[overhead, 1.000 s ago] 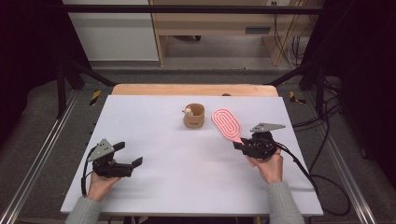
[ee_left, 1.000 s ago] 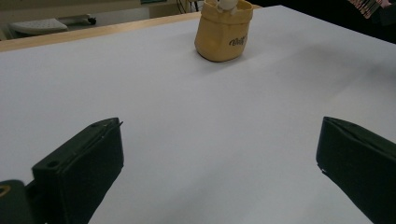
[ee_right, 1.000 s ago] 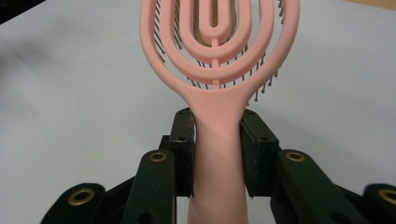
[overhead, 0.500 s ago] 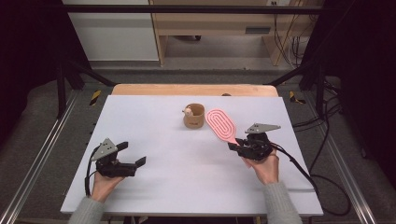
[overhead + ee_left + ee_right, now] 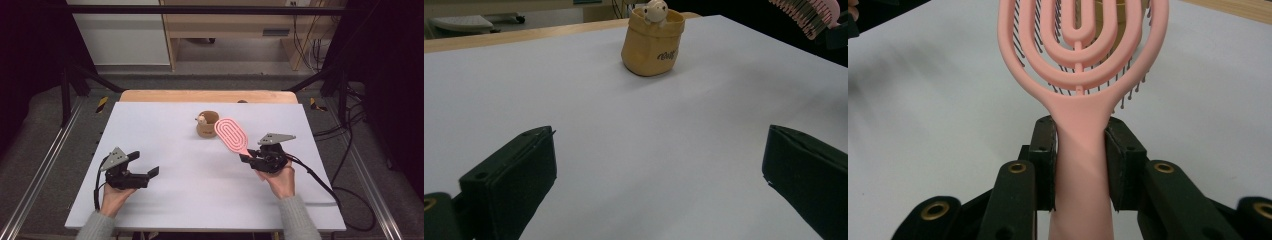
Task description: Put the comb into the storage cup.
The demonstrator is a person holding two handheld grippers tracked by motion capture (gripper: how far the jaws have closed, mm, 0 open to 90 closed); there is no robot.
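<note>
The right claw point(image 5: 1080, 165) is clamped on the handle of the pink hairbrush point(image 5: 231, 135), which is held above the table point(image 5: 165, 200), its head just beside the tan pouch point(image 5: 206, 125). The pick-up is judged done; the placing, perhaps at the pouch, is left. The left claw point(image 5: 659, 185) is spread wide, nothing held. Bristles beneath the head are revealed in the right claw view; a small figure point(image 5: 655, 10) in the pouch is revealed in the left one
</note>
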